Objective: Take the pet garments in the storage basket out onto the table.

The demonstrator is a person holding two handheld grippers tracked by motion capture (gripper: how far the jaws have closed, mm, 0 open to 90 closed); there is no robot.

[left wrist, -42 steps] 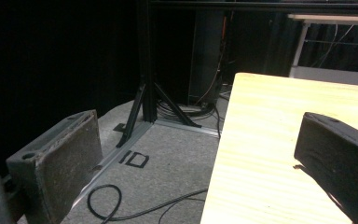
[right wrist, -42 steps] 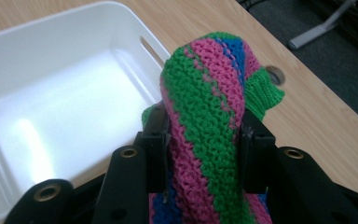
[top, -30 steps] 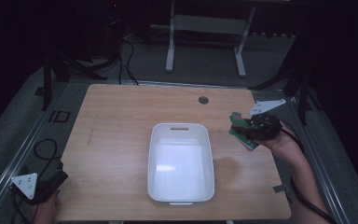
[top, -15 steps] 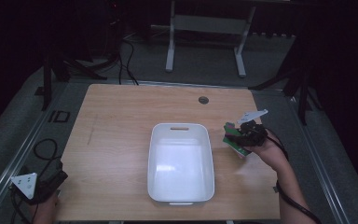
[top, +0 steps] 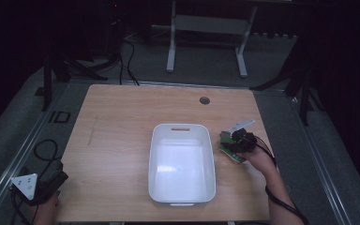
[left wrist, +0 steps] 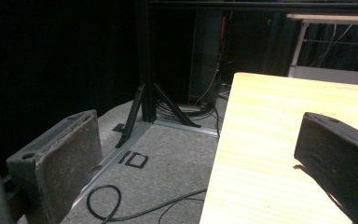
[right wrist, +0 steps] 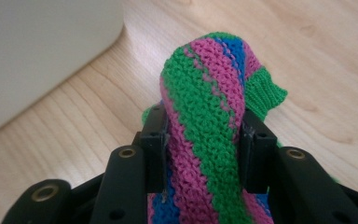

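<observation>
A knitted piece (right wrist: 205,107) striped green, pink and blue is pinched between the jaws of my right gripper (right wrist: 205,133), which is shut on it. In the high view that gripper (top: 236,143) holds the knit (top: 227,149) low over the wooden table (top: 117,136), just right of a white plastic tub (top: 183,129). The tub's wall (right wrist: 42,46) shows close by in the right gripper view. My left gripper (top: 37,185) sits off the table's near left corner. Its jaws (left wrist: 200,163) stand wide apart with nothing between them.
A round cable hole (top: 205,100) lies in the table's far edge. Cables (left wrist: 121,205) and a black frame leg (left wrist: 144,93) stand on the grey floor left of the table. A white stand (top: 206,28) is behind the table.
My right gripper has carried the knitted piece left and toward the near side, down beside the tub's right wall. The left gripper has stayed put.
</observation>
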